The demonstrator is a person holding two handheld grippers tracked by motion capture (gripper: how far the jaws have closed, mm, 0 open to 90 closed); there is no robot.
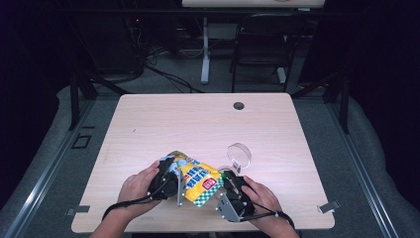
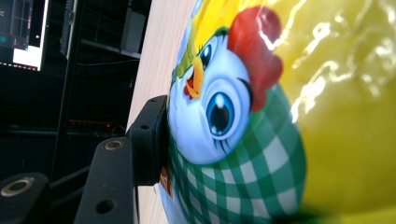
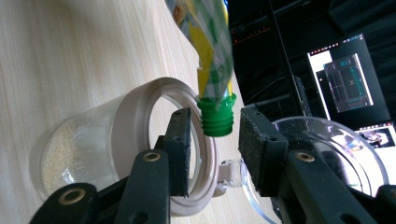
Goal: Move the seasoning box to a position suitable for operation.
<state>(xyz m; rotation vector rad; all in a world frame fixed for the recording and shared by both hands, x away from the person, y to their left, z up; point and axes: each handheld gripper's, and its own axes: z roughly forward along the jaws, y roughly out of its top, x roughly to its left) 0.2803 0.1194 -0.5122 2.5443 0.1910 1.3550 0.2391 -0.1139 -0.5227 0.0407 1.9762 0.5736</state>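
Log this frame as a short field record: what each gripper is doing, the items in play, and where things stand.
work: opening a spouted pouch beside a jar
pouch: yellow, green check, cartoon chicken; raised over the table
left gripper: shut on the pouch body
right gripper: jaws open either side of the green cap, not touching
jar: clear, lying on its side, lid open, pale grains inside
table: light wood

High view: fixed above the near edge, facing forward and down over the whole pale wooden worktop [image 1: 198, 119], far off. Left gripper view: rolled sideways, pressed very close against the glossy yellow snack pouch with a cartoon chick and green check [image 2: 261, 116]. Right gripper view: also rolled, close behind the pouch's green screw cap [image 3: 215, 119]. Shared by all three: the pouch [image 1: 195, 178] and worktop.
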